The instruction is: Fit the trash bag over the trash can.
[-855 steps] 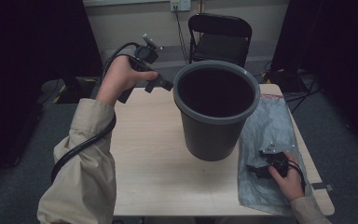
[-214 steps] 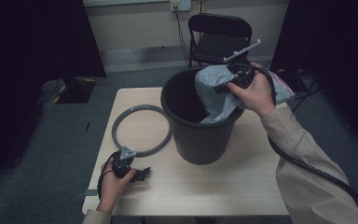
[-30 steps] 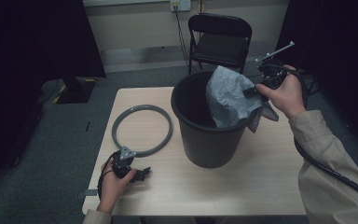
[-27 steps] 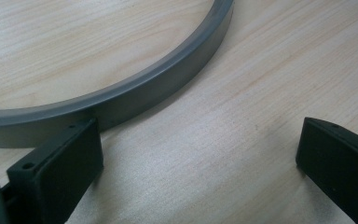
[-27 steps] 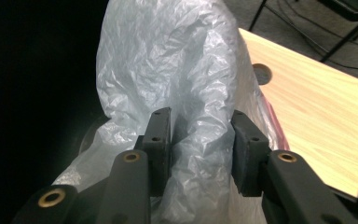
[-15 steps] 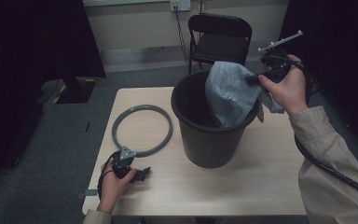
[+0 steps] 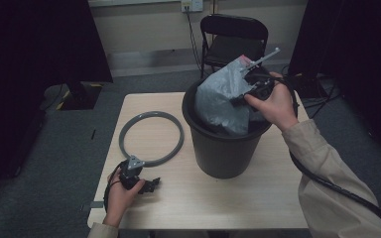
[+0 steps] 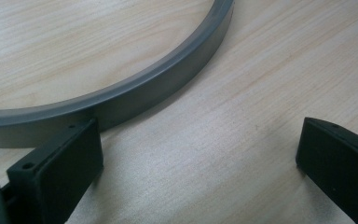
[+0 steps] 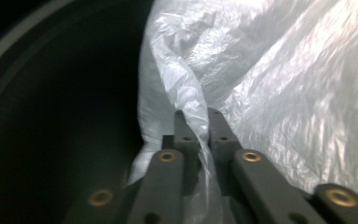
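Right gripper (image 7: pixel 252 88) is pinched tight on a gathered fold of the grey plastic bag (image 7: pixel 223 101) — right gripper view shows the jaws nearly together with the thin film (image 9: pixel 200 140) squeezed between them; they've just been opening a touch after closing, film between them throughout. Bag hangs from that pinch down into the dark bin (image 7: pixel 223 148), which stands on the counter (image 7: pixel 188 198) right of centre. Most of the bag sits over the bin's mouth on the far-right side, bulging above the rim, lower part inside

Key relation: bag's loose body lies below and to the left of the right gripper, toward the bin's open centre; its long axis runs roughly up-down from the pinch into the bin. Right hand (image 7: pixel 275 101) is the nearer one by far, hovering right over the rim. Judging from this, the next step is spreading the bag's mouth over the rim

Left gripper (image 7: pixel 149 186) rests on the counter near the front-left corner, jaws wide apart, gripping nothing — the grey ring (image 7: pixel 151 138) lies flat just beside it, its wall (image 8: pixel 121 100) right by one jaw; ring is well apart from the bag
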### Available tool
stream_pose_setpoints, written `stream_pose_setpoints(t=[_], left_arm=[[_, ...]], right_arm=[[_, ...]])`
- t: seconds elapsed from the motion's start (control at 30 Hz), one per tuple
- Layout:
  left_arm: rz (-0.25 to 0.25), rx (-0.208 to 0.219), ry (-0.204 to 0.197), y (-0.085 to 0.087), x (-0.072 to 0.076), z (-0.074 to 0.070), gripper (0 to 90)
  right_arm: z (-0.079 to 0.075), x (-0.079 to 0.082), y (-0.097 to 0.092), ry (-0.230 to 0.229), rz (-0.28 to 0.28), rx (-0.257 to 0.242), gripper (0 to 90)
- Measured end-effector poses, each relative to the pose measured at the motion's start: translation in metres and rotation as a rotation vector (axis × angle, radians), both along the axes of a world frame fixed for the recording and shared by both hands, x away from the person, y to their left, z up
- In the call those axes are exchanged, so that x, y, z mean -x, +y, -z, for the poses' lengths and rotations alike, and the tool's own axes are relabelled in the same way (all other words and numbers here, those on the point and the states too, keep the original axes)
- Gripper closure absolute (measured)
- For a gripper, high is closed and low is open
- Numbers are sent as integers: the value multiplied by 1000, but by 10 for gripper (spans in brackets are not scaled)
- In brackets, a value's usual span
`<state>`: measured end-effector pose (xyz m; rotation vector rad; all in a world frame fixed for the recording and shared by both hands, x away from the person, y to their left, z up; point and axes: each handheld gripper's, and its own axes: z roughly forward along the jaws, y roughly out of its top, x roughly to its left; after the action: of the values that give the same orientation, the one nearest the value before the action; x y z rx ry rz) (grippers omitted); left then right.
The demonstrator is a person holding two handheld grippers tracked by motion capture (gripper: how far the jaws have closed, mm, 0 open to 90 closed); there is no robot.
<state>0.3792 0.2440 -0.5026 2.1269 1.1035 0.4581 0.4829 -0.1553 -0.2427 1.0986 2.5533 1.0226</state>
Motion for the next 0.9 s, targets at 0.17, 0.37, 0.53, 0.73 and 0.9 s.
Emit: stream_pose_setpoints(t=[0.17, 0.37, 0.53, 0.73, 0.9], left_arm=[[0, 0, 0, 0, 0, 0, 0], [0, -1, 0, 0, 0, 0, 0], [2, -2, 3, 0, 0, 0, 0], [2, -1, 4, 0, 0, 0, 0], [0, 3, 2, 0, 0, 0, 0]], right_arm=[[6, -2, 4, 26, -8, 21, 623], [-4, 3, -5, 42, -31, -10, 528], [-14, 5, -19, 38, -15, -28, 512], [-26, 6, -31, 33, -2, -43, 494], [-36, 5, -39, 43, 26, -10, 443]])
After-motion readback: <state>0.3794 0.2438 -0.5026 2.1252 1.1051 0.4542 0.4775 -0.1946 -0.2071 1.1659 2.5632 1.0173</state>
